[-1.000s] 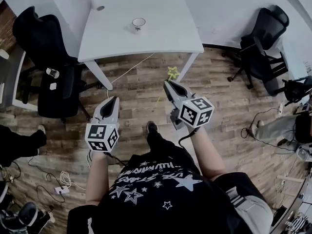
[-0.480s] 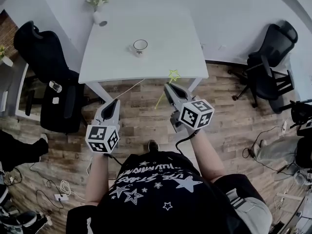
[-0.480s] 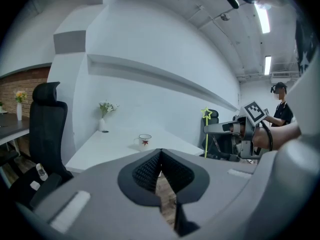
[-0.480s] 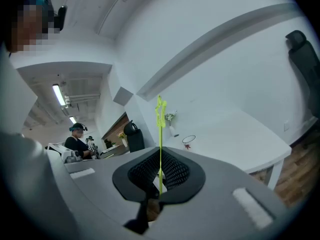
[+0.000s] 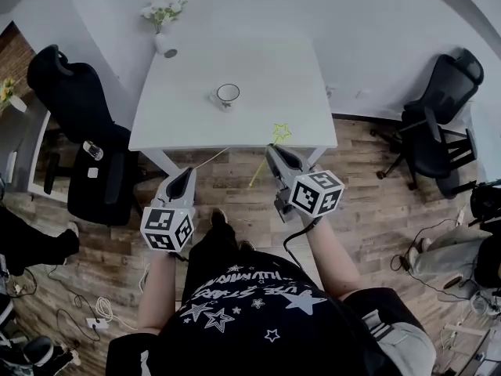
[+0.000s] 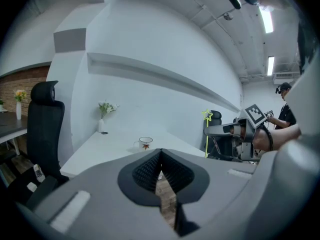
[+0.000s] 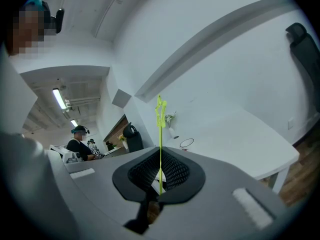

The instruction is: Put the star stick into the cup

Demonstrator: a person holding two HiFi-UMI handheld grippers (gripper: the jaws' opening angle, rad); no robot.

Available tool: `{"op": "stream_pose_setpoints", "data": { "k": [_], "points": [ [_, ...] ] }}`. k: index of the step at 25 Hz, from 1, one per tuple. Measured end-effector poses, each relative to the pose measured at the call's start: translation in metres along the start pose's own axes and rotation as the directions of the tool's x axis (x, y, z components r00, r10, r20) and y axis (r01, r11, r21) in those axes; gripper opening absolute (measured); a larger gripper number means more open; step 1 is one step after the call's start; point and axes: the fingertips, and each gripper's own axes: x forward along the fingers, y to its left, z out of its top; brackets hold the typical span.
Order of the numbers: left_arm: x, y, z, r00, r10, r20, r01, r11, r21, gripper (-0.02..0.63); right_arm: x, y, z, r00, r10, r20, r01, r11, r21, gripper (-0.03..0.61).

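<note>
Now the person stands nearer to the tabletop (image 5: 274,61) than a second ago, so its front edge lies just ahead of both grippers; the cup (image 5: 227,95) waits at its middle, probably not yet within reach. The right gripper (image 5: 273,150) has its fingers pressed on the star stick (image 5: 279,134), star end up; the left gripper (image 5: 185,172) has its fingers together on nothing. The right gripper view shows the stick pinched low on its shaft (the head view hides this); the left gripper view shows a small red mark on the cup.
</note>
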Motion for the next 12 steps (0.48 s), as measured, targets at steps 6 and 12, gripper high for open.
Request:
{"op": "stream_pose_setpoints", "data": {
  "k": [6, 12],
  "points": [
    [0.023, 0.003, 0.001, 0.999, -0.037, -0.009, 0.037, 0.999, 0.002, 0.003, 0.008, -0.008, 0.005, 1.000, -0.015, -0.004, 0.015, 1.000, 0.003, 0.021],
    [0.053, 0.017, 0.011, 0.997, -0.077, -0.004, 0.077, 0.997, 0.013, 0.003, 0.032, -0.021, 0.021, 0.999, -0.040, 0.008, 0.040, 0.999, 0.006, 0.021]
  ]
}}
